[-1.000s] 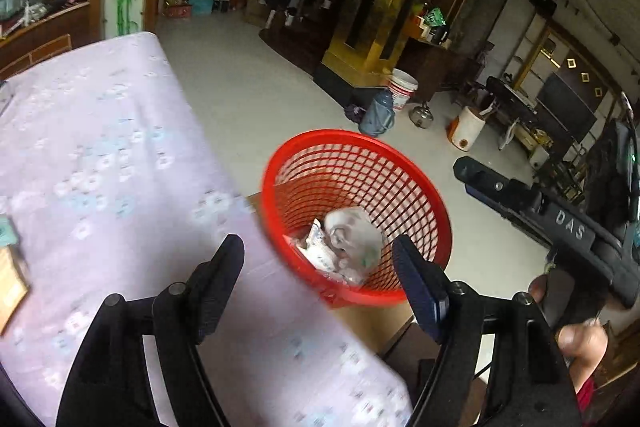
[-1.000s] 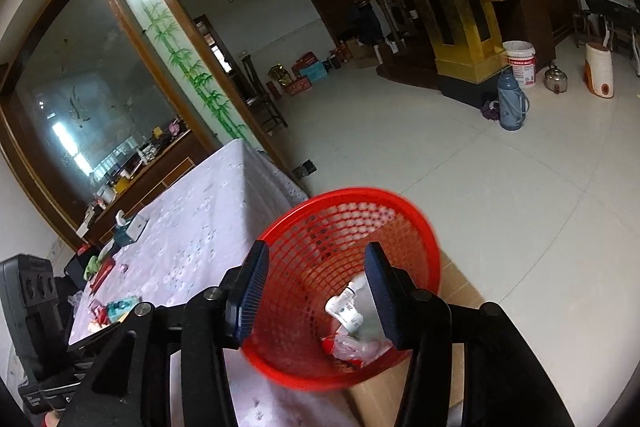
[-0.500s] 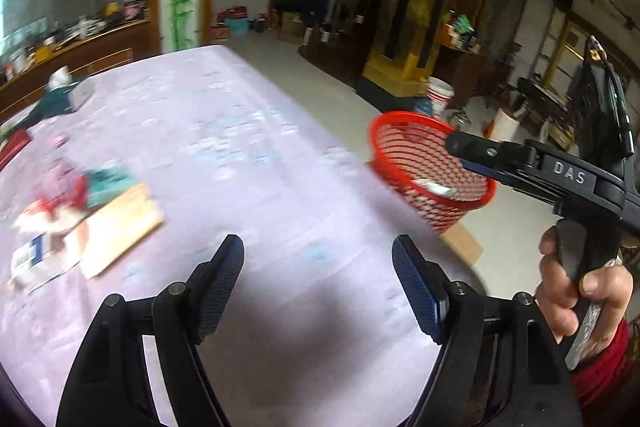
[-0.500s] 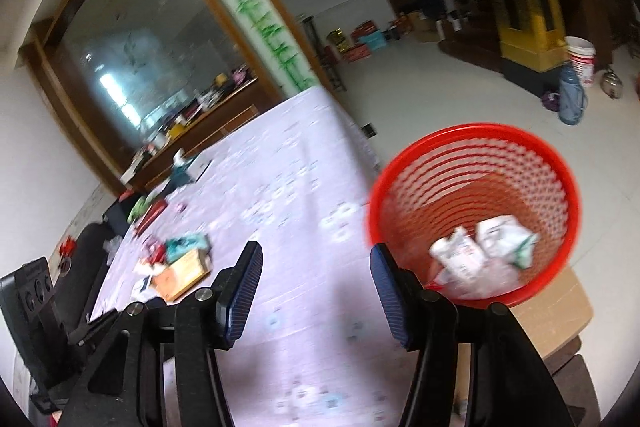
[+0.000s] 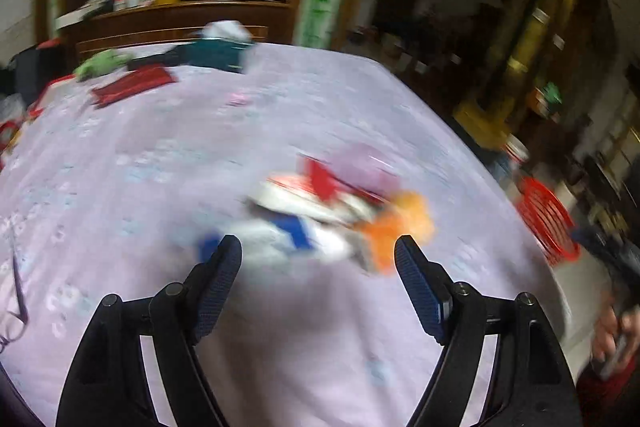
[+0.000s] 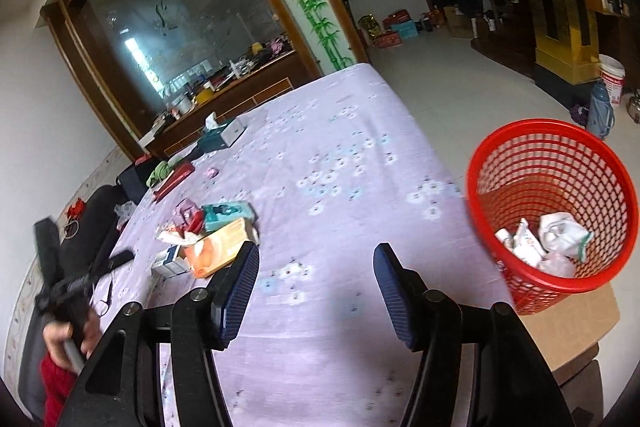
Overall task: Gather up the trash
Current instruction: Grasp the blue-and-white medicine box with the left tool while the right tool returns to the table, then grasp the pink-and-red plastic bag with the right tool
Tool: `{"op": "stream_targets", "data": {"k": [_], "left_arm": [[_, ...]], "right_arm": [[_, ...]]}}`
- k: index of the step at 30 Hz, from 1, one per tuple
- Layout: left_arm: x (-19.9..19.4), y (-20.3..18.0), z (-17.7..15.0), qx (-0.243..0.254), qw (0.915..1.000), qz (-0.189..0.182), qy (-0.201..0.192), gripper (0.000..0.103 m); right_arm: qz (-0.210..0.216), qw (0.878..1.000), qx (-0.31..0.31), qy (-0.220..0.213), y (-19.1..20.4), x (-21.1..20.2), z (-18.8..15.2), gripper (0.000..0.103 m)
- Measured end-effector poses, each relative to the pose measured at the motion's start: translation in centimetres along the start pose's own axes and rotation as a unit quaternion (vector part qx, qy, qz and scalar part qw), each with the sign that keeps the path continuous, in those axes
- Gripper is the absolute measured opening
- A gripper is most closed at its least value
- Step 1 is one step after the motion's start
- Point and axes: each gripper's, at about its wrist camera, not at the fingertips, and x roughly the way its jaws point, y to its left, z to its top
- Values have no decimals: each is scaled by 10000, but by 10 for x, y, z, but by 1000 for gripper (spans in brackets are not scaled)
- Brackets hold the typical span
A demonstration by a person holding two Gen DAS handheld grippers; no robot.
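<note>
Trash (image 6: 208, 243) lies heaped on the lilac flowered tablecloth (image 6: 340, 163): an orange packet, a teal pack, a small white and blue box and red wrappers, all touching or overlapping. In the right wrist view the heap sits at about ten o'clock from the right gripper (image 6: 316, 279), whose jaws stand wide with nothing between them. At three o'clock, past the table edge, the red mesh basket (image 6: 560, 163) rests on a cardboard box (image 6: 576, 323) and holds crumpled white wrappers (image 6: 544, 239).

In the blurred left wrist view the same heap (image 5: 340, 211) lies at twelve o'clock, just beyond the left gripper (image 5: 318, 259), jaws wide and empty. A tissue box (image 6: 222, 133) stands near the table's far edge.
</note>
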Motion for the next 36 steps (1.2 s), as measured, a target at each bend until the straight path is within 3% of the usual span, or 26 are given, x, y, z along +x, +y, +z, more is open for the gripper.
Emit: {"op": "stream_targets", "data": {"k": [2,9,15,19,23,24,25,26,30,36], "left_arm": [[17,14,11,-164,9991,-346,184,78],[64,31,17,-208,9937,-818,739,78],[51,3,-15,225,9852,-1266,1130,78],[39,-29,-41,810,9848,-950,1205,78],[47,-40,-43,750,9898,-395,1146,76],[51,-39,-43,661,9911,-205,1136,70],[56,-38,-45,591,9912,-99,1178,52],[61,-37,-46,522,9906,-50,1261,40],[62,-34,-49,276,9935,-36,1101,39],[31,-29,-75,-30,9968,-246,756,34]], "right_arm": [[-3,10000,-30,25,7,3,-1,64],[-109,9998,-111,124,18,9,-3,64],[-92,9997,-127,194,22,15,-3,64],[4,9995,-193,255,30,21,-6,64],[105,9991,-274,311,39,25,-9,64],[125,9989,-314,316,43,24,-10,64],[129,9988,-344,317,45,24,-11,64],[133,9986,-385,325,47,24,-11,64],[215,9974,-544,428,60,28,-9,64],[518,9923,-870,712,96,56,-3,64]]}}
